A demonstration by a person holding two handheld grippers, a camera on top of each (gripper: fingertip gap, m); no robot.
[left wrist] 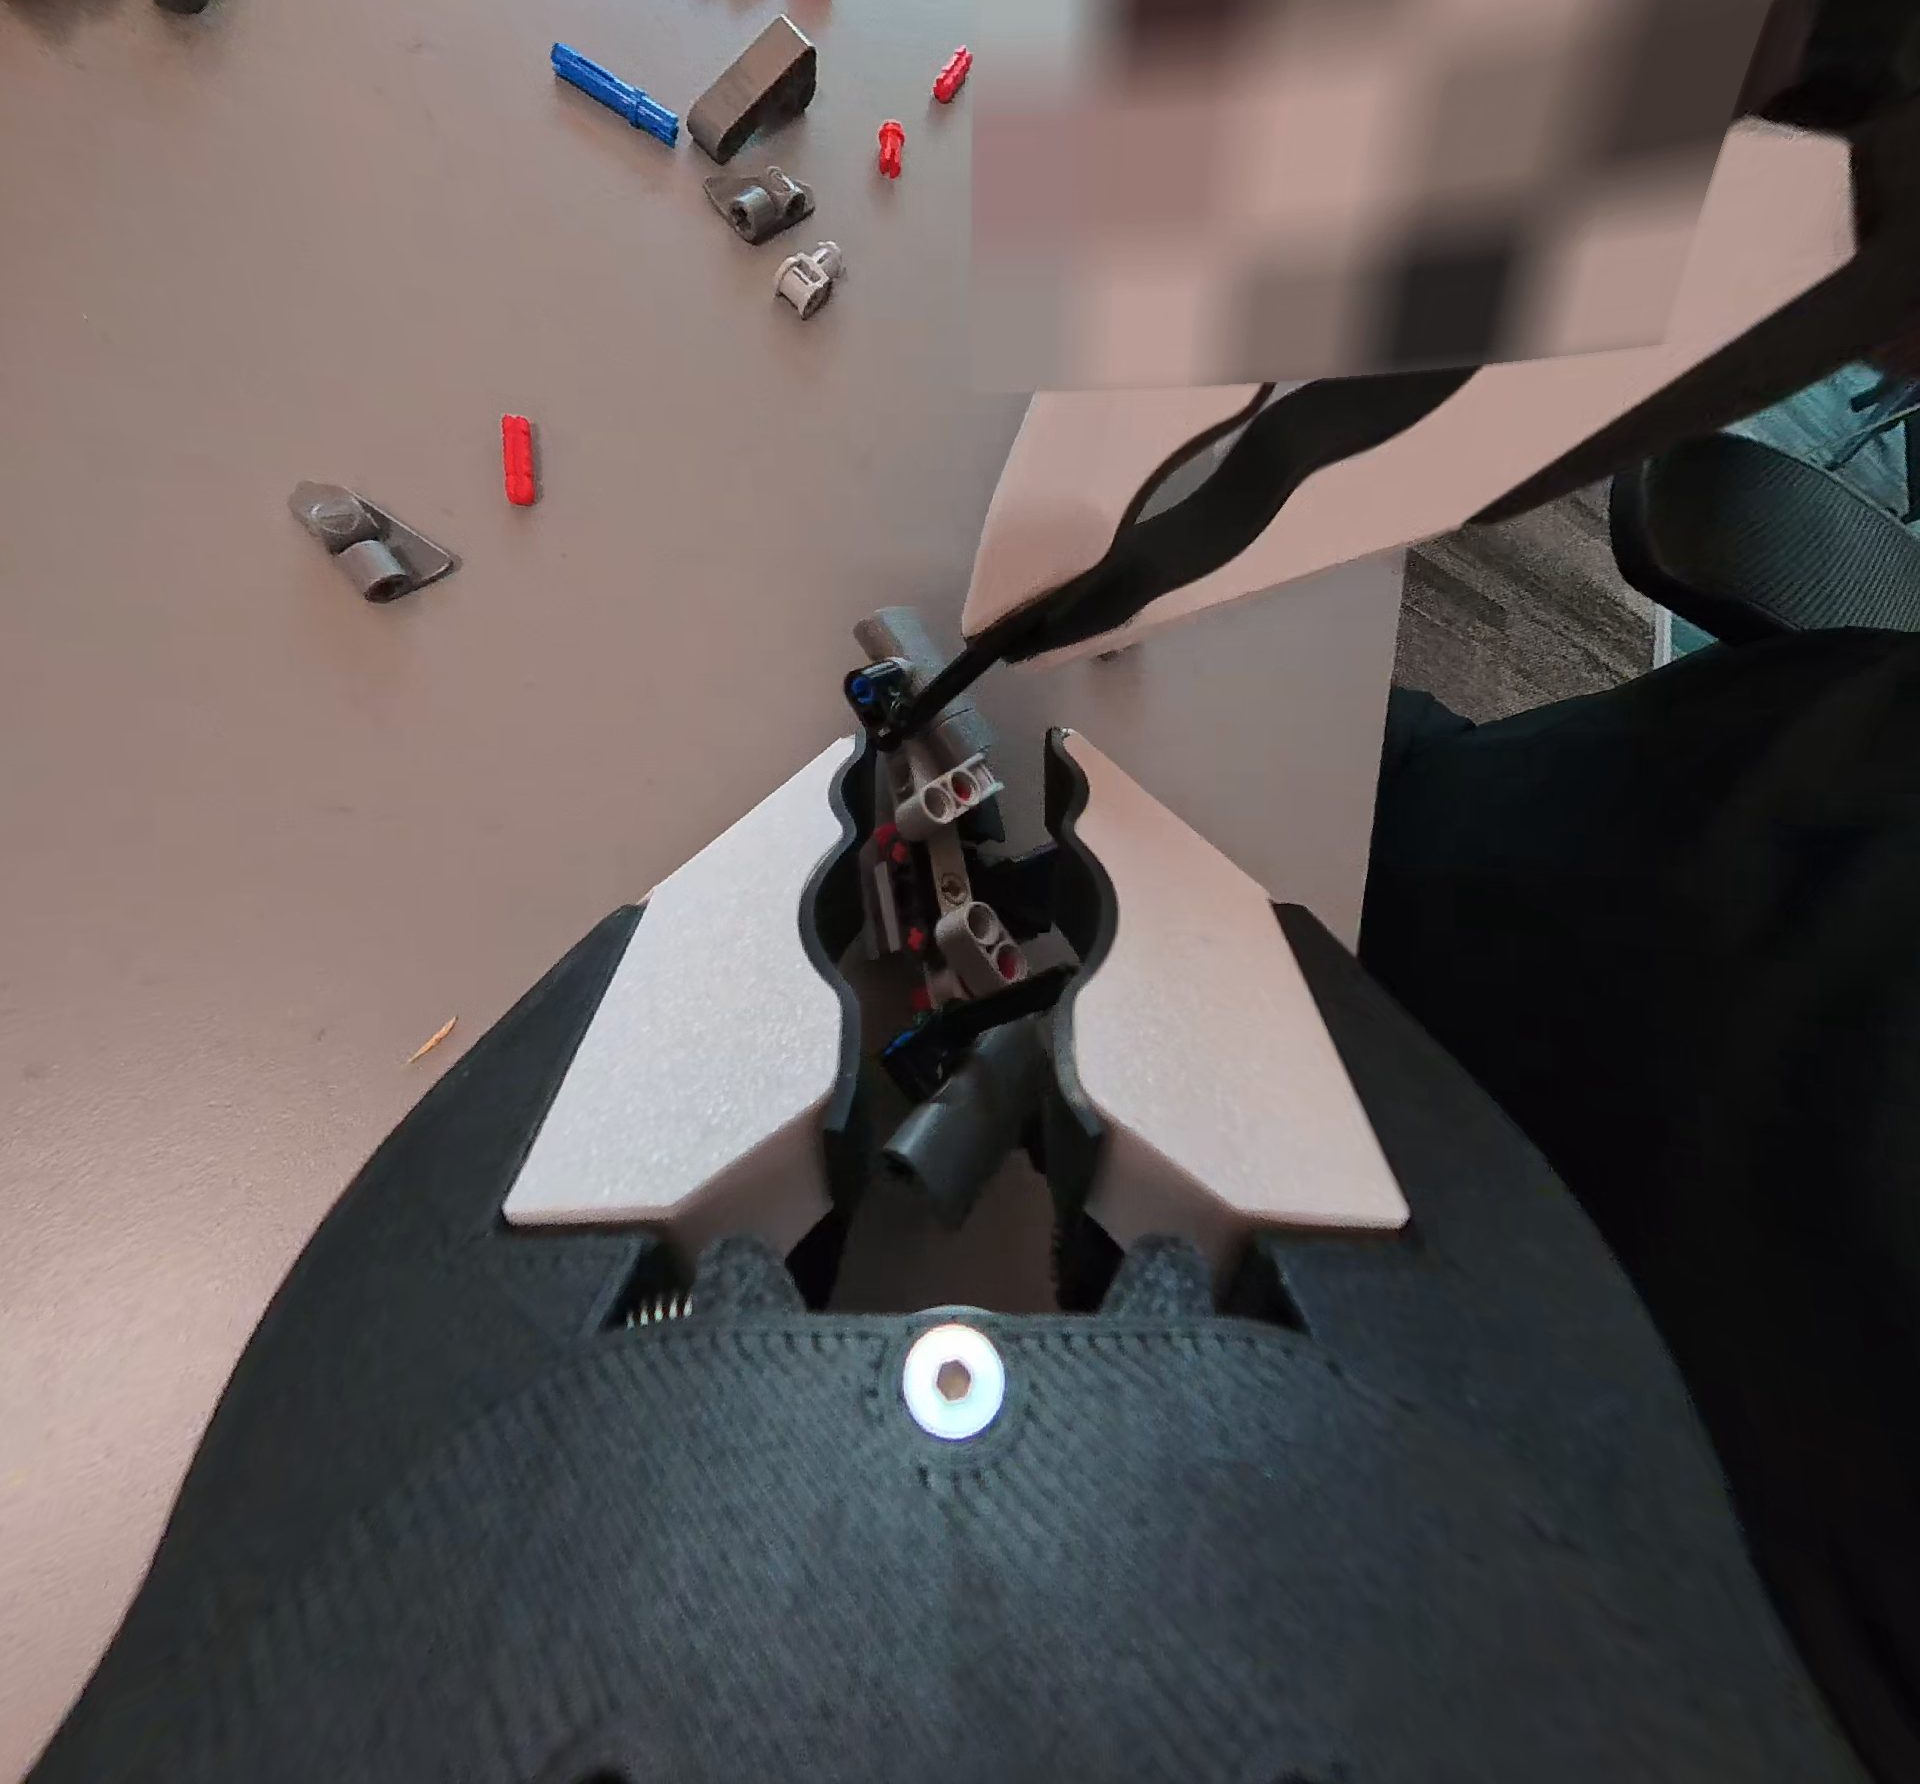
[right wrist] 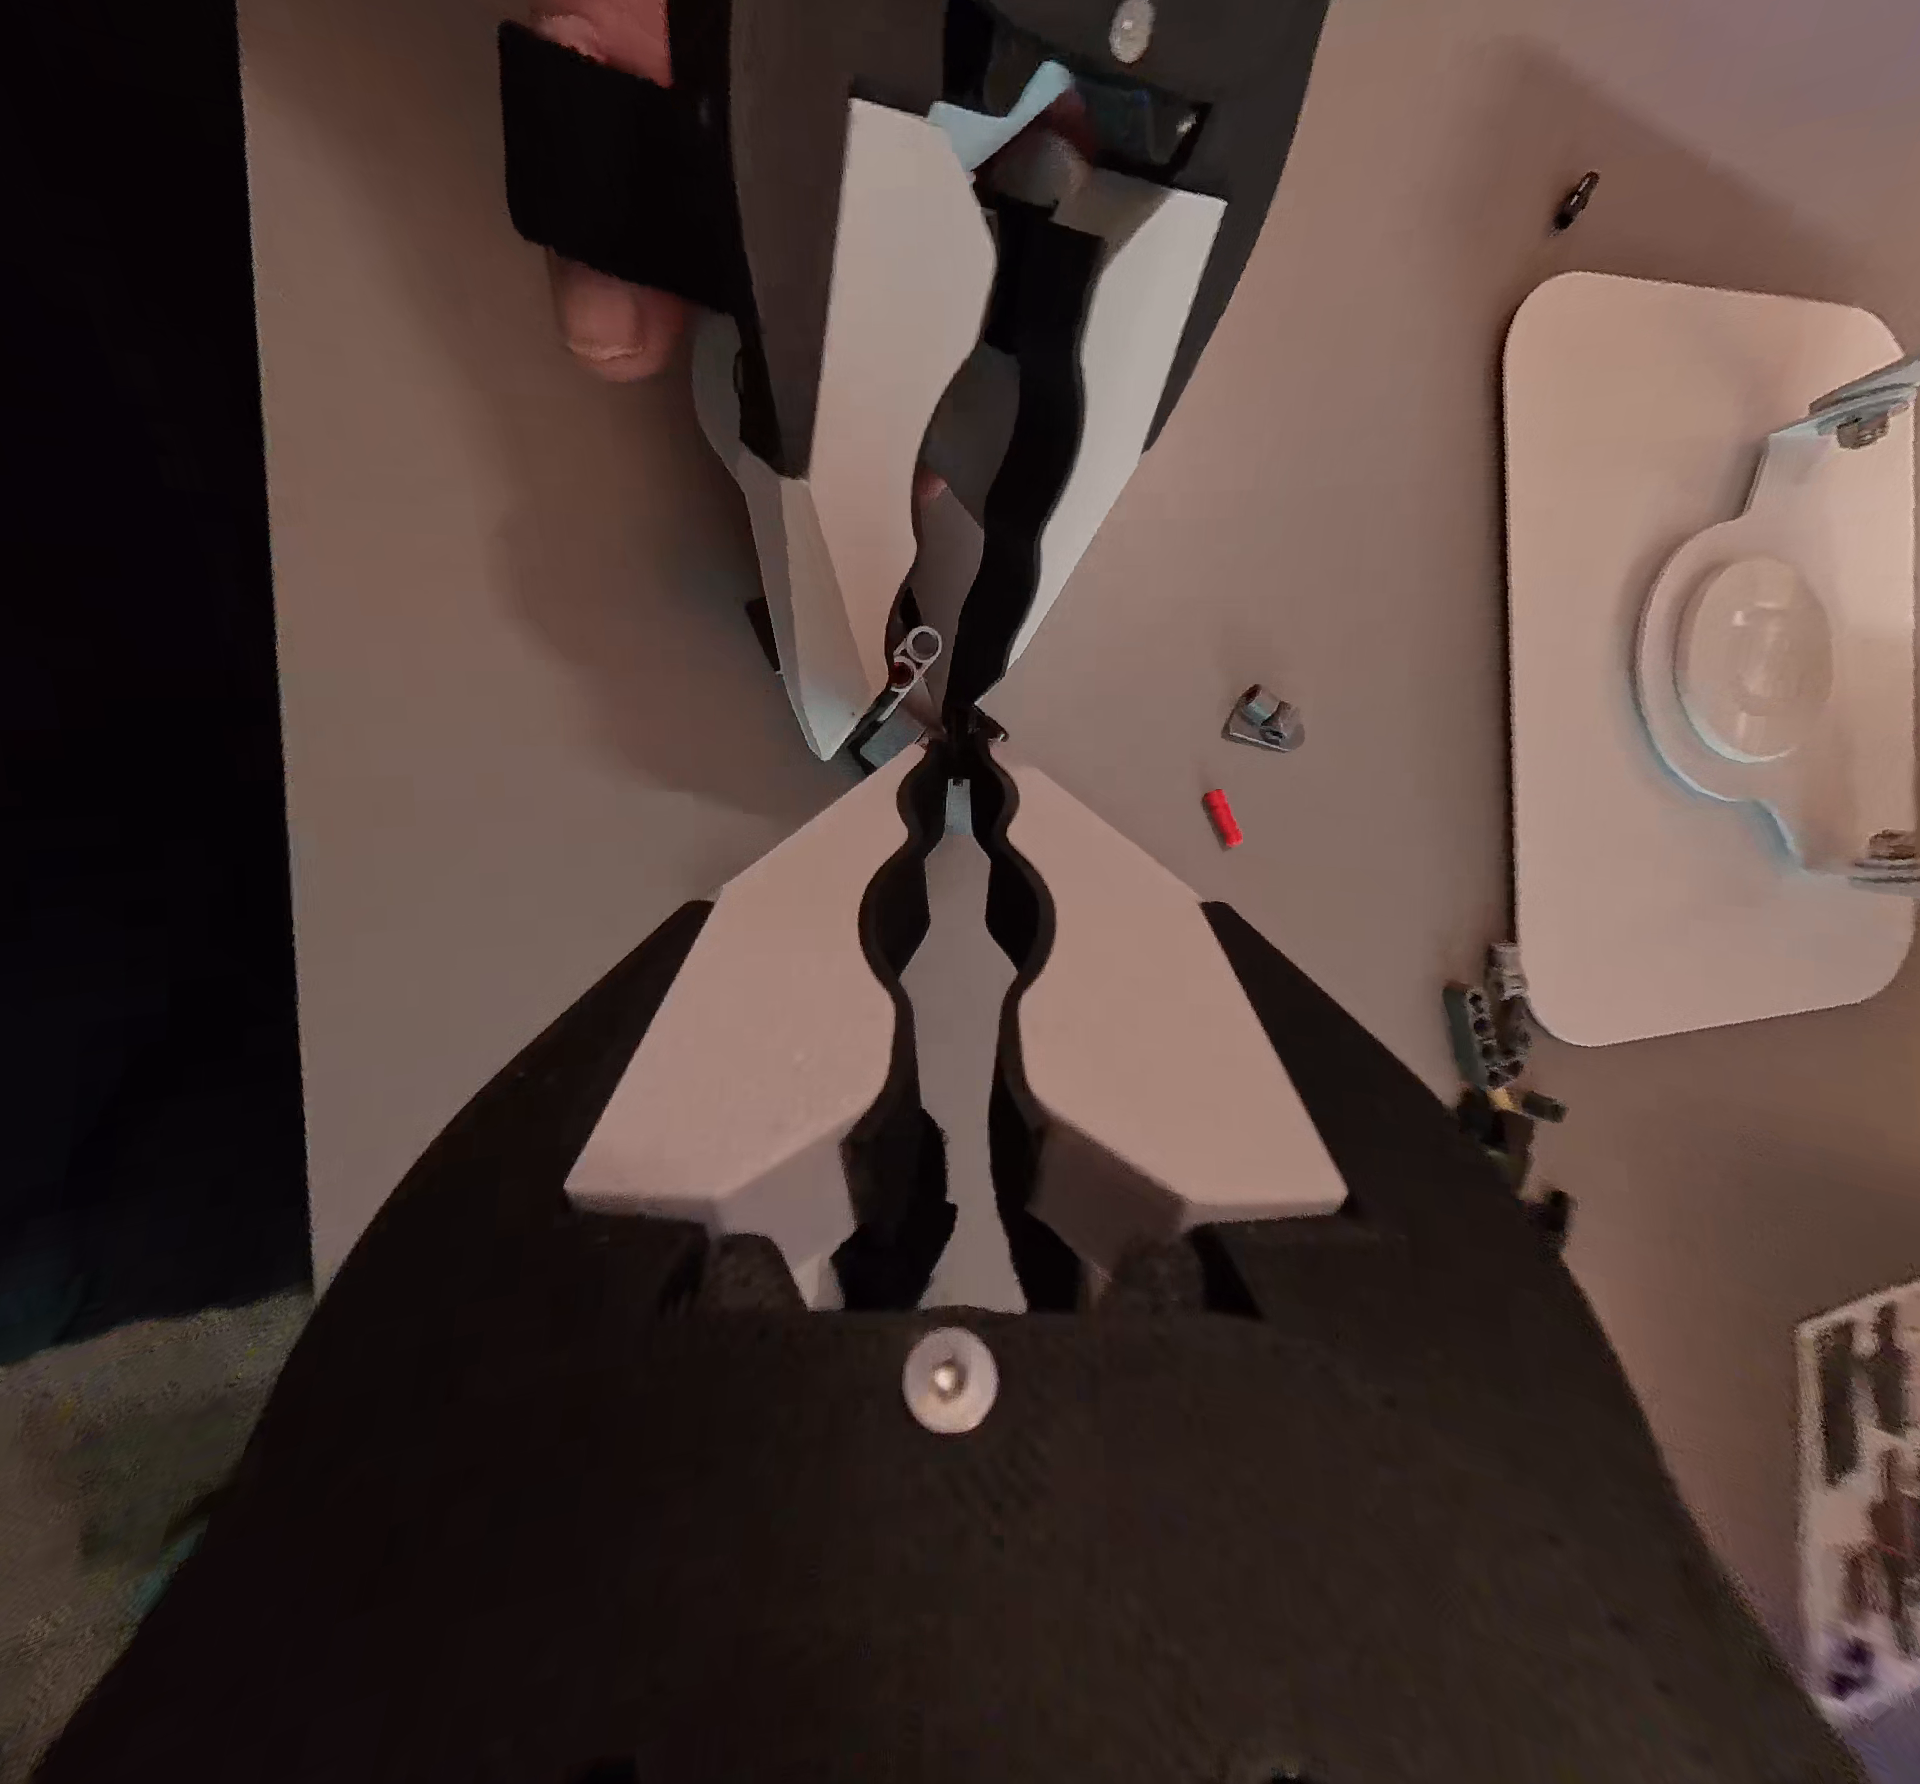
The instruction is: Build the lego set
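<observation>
Loose red pins point(left wrist: 517, 458) and grey plastic connectors point(left wrist: 369, 541) lie toward the pale table's point(left wrist: 208, 799) far edge. At its near edge the left gripper point(left wrist: 951, 903) clamps the grey-and-black lego assembly point(left wrist: 951, 913). The right gripper point(right wrist: 961, 758), fingertips nearly together, pinches a small black piece point(left wrist: 883, 690) at its tip; judging by this, a fitting step, needing an aligned push

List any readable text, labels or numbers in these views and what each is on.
Nothing can be read in either view.
Printed sheet, lower right of the right wrist view: it carries print, but too blurred to read.
Lego assembly in the left wrist view: no writing visible.
White pad with the clear dome: no writing visible.
</observation>
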